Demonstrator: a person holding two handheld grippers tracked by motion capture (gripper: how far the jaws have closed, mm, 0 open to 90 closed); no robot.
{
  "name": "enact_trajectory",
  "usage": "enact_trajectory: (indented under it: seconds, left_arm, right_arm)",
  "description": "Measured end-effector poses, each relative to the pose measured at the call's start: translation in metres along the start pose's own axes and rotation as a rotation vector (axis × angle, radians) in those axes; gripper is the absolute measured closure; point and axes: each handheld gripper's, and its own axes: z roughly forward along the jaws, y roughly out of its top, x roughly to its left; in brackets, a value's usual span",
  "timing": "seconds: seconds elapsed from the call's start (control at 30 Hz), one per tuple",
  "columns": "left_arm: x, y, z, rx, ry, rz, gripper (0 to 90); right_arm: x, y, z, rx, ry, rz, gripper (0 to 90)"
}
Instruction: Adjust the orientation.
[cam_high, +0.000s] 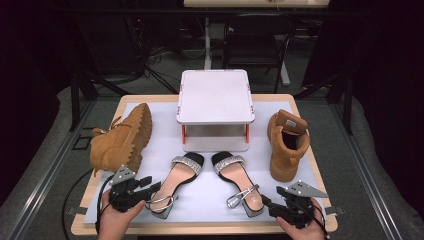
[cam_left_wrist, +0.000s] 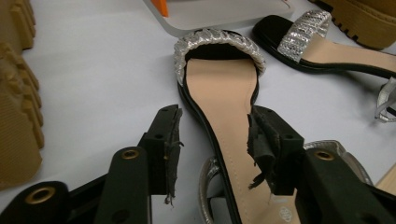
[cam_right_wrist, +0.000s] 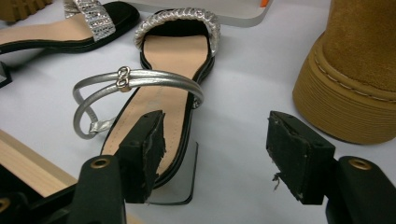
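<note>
Gripping nothing, the left gripper sits at the bench's near left corner in the person's left hand, its black jaws apart on either side of the heel end of the left silver-strapped black sandal with a tan insole; in the left gripper view the pads flank that insole without clearly touching it. Along the left edge of the white mat a tan suede lace-up boot with a lugged sole lies on its side. At the far middle stands a white square-topped low shelf with orange posts, and the two sandals lie just in front of it, toes toward it. The matching right sandal rests right of centre, its silver ankle strap looped above the heel. The second tan boot stands upright near the right edge. At the near right corner the right gripper, held in the right hand, has its jaws wide apart and empty, just beside that sandal's clear block heel.
</note>
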Motion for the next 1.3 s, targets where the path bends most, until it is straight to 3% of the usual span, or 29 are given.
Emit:
enact_trajectory:
  seconds: [0.17,0.33,0.63,0.8,1.0,1.1,1.17,1.3]
  left_arm:
    - [-0.007,0.006,0.003,0.009,-0.011,0.063,52.7]
    - [-0.012,0.014,0.008,0.055,0.015,0.058,48.4]
    - [-0.019,0.029,0.018,0.142,0.015,0.058,41.2]
    - [-0.025,0.037,0.022,0.171,0.032,0.06,37.0]
    - [-0.031,0.048,0.028,0.241,0.051,0.092,34.7]
    - [-0.036,0.049,0.033,0.275,0.065,0.087,34.7]
    - [-0.038,0.049,0.038,0.296,0.088,0.079,34.2]
    - [-0.041,0.048,0.045,0.33,0.136,0.102,34.2]
  right_arm:
    - [-0.001,0.005,0.004,0.006,-0.009,-0.006,44.8]
    - [-0.003,0.013,0.007,-0.003,-0.007,0.004,47.0]
    - [-0.008,0.032,0.019,-0.033,-0.01,-0.01,42.9]
    - [-0.008,0.023,0.024,-0.062,-0.055,-0.045,41.1]
    - [-0.01,0.012,0.027,-0.042,-0.067,-0.04,38.6]
    - [-0.011,0.011,0.026,-0.037,-0.08,-0.054,37.5]
    - [-0.012,0.011,0.025,-0.046,-0.084,-0.051,37.1]
    - [-0.014,0.01,0.024,-0.062,-0.095,-0.048,36.6]
